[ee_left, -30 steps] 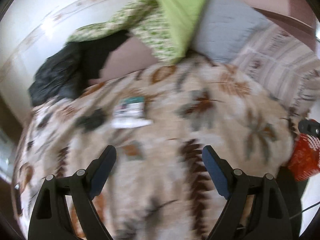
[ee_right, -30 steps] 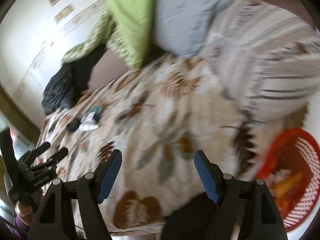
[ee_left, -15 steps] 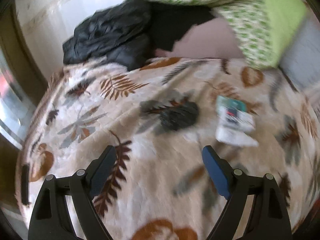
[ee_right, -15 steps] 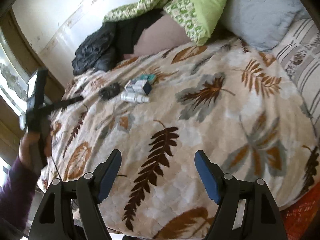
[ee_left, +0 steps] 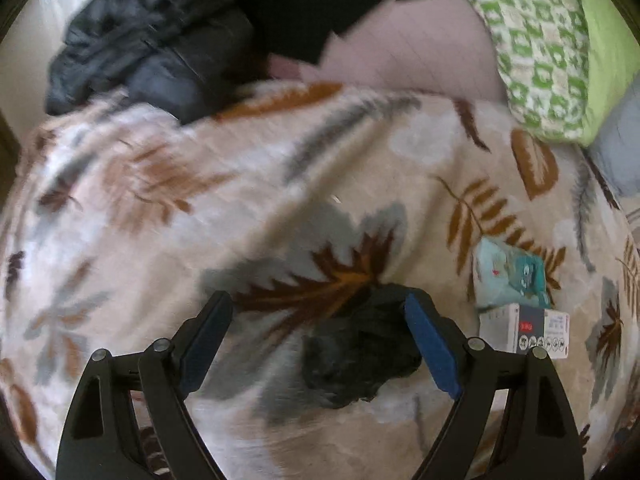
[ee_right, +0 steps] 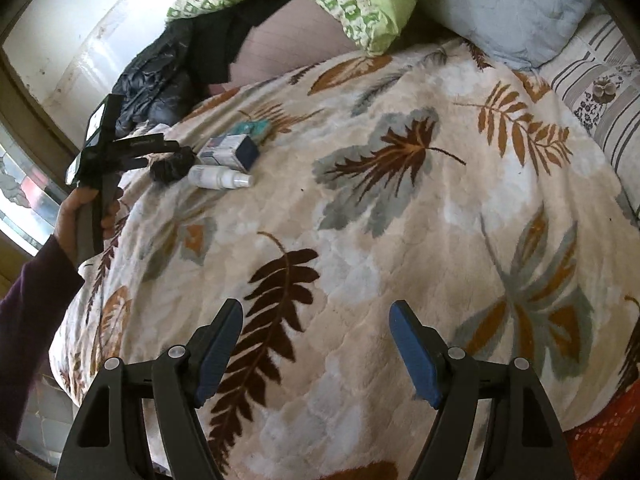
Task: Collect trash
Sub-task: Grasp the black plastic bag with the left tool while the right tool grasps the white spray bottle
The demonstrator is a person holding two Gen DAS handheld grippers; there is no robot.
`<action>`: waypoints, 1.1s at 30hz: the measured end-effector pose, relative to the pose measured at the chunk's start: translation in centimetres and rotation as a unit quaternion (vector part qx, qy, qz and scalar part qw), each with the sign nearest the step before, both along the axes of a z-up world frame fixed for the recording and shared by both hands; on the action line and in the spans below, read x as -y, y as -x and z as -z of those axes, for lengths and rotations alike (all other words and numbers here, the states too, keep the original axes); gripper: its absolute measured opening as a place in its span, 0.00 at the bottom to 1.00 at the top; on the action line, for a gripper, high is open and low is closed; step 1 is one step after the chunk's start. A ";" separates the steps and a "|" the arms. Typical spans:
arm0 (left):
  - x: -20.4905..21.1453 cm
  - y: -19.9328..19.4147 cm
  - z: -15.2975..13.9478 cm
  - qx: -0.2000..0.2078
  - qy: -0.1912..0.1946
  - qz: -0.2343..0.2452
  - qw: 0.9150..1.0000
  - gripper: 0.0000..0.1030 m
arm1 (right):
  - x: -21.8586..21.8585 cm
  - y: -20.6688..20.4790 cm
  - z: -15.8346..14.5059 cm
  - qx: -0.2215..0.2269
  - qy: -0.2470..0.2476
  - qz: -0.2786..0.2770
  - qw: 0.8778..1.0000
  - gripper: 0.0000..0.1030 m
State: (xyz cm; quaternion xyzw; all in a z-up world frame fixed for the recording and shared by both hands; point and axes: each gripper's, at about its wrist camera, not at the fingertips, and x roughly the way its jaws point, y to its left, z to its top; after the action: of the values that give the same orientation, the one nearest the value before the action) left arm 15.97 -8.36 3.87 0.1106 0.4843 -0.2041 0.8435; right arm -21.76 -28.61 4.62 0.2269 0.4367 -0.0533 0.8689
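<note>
Left gripper (ee_left: 320, 344) now nearer, jaws wide around black wad (ee_left: 360, 360); right gripper (ee_right: 316, 344) wide, empty.

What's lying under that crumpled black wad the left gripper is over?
The black wad rests directly on the leaf-print blanket, between the open fingers of the left gripper. Whatever is beneath the wad itself is covered.

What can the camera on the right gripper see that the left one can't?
Only the right wrist view shows the white spray bottle, the person's hand holding the left hand-held gripper, the grey pillow and an orange basket corner. Only the left wrist view shows the black crumpled wad up close between its open jaws, not yet squeezed. Both show the leaf blanket, the small box, the teal packet and the dark jacket.
</note>
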 end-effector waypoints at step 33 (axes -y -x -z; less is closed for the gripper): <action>-0.3 7.3 -1.5 -0.005 0.046 0.000 0.999 0.82 | -7.4 -21.8 2.4 -0.004 0.062 -0.199 0.978 0.31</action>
State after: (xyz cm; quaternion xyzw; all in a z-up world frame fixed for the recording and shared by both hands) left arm 8.69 -8.02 5.34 0.0711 0.4785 -0.2266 0.8454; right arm 0.03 -21.18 2.21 0.0804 0.4728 0.0928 0.8726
